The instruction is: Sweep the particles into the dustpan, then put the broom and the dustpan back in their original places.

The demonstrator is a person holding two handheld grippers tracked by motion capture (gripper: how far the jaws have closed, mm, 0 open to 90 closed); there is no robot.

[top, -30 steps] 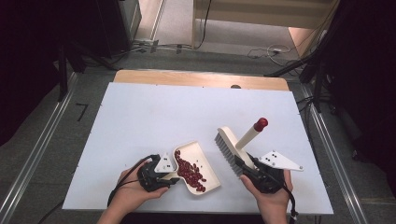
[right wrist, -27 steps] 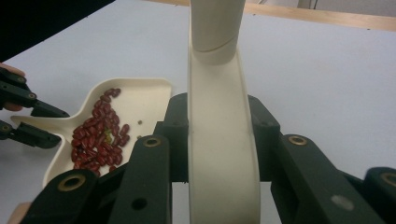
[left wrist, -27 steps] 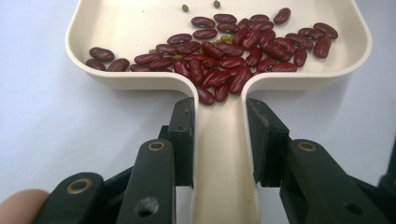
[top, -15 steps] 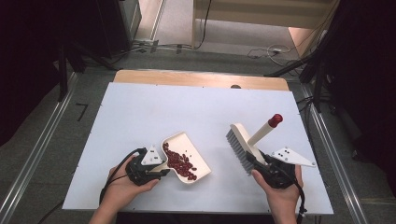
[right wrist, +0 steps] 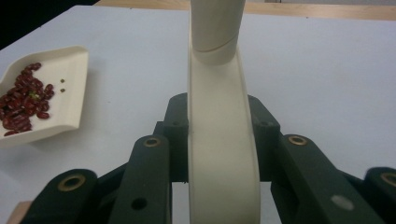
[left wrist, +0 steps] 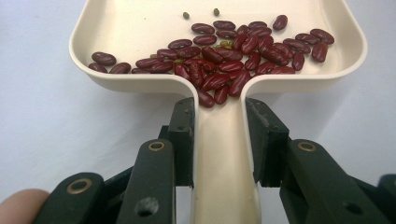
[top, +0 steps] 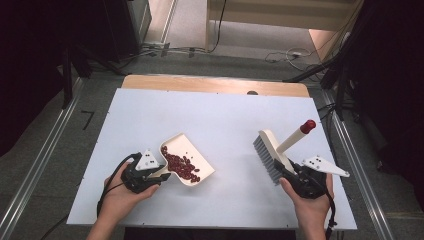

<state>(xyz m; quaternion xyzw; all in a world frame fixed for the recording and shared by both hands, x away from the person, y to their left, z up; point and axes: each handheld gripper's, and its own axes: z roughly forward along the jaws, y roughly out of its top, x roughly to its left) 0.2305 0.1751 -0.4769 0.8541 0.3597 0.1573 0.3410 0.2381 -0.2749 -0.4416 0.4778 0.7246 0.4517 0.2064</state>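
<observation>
A cream dustpan (top: 196, 156) rests near the front left of the white table (top: 215, 115), with a pile of dark red beans (top: 180, 167) in it. My left gripper (top: 161, 173) is shut on the dustpan's handle; in the left gripper view the pads (left wrist: 184, 135) clamp the handle below the beans (left wrist: 233, 51) and a few small green ones. At the front right, my right gripper (top: 286, 171) is shut on a cream brush (top: 267, 152) with grey bristles and a red-tipped handle (top: 307, 125). In the right gripper view the brush back (right wrist: 222, 116) stands between the jaws, and the dustpan (right wrist: 70, 70) lies far left.
A wooden strip (top: 215, 85) runs along the table's far edge. Metal rails (top: 45, 160) flank both sides, with cables on the floor beyond. A wide stretch of bare table lies between the dustpan and the brush and behind them.
The two hands have drawn apart. The left one carried the dustpan with its beans to the left, and the right one carried the brush to the right.
</observation>
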